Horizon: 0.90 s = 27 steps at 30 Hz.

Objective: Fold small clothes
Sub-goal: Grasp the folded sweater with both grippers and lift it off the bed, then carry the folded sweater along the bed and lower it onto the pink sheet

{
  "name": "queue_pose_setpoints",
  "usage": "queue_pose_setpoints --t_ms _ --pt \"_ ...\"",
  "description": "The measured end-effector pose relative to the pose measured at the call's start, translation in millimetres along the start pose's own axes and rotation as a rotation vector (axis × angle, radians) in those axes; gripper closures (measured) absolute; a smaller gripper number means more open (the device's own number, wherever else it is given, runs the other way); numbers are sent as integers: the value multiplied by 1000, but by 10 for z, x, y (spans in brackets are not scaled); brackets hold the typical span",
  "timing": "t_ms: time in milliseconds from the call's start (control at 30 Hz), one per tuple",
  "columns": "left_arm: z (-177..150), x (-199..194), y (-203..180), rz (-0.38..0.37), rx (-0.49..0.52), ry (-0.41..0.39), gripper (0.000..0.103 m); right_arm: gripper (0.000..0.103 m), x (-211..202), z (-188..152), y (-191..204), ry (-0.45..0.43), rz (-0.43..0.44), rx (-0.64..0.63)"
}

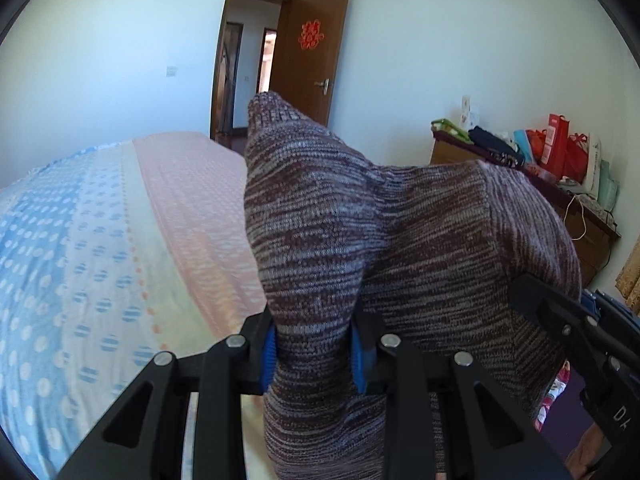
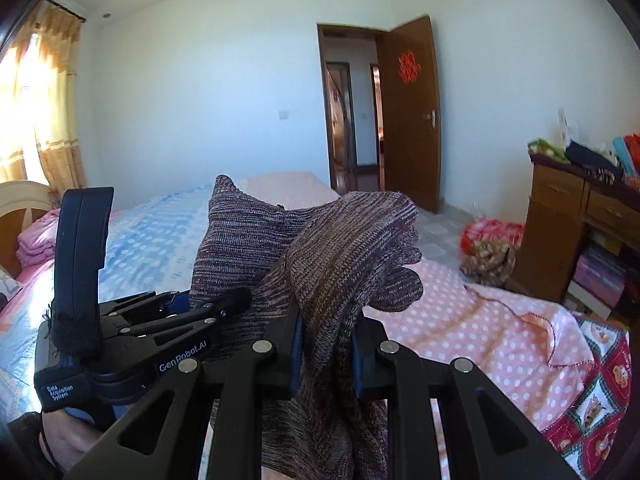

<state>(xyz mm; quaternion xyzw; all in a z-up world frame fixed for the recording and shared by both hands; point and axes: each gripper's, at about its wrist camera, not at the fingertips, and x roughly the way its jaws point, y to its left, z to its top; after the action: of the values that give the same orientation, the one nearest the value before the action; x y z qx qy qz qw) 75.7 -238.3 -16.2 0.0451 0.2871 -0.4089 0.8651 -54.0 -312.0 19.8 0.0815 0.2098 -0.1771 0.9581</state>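
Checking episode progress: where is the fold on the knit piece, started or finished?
Done: both grippers have the knit garment; left gripper and right gripper are each shut on a bunched edge. In hand: the piece is lifted off the bed, hanging crumpled between them. Left: no fold visible yet; it must be spread flat and folded. A folded pink stack sits at the headboard.

Bed [image 2: 152,240], folded pink clothes [image 2: 34,246], quilt [image 2: 592,392]

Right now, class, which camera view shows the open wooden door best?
The right wrist view: the door stands unobstructed, handle visible. In the left wrist view the door is smaller, its lower part hidden behind the knitted garment.
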Motion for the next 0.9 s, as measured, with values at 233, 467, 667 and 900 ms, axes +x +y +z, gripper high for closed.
queue_pose_setpoints --t_ms 233,467,667,900 --pt "-84 834 -151 61 -45 80 73 83 893 -230 -533 128 -49 -35" --pt "-231 1272 -34 192 -96 205 27 77 1613 -535 -941 285 -70 38" --pt "-339 827 265 50 -197 246 18 53 837 -634 -1306 182 -86 194" --pt "-859 374 304 -138 -298 315 18 32 341 -989 -1087 271 6 190"
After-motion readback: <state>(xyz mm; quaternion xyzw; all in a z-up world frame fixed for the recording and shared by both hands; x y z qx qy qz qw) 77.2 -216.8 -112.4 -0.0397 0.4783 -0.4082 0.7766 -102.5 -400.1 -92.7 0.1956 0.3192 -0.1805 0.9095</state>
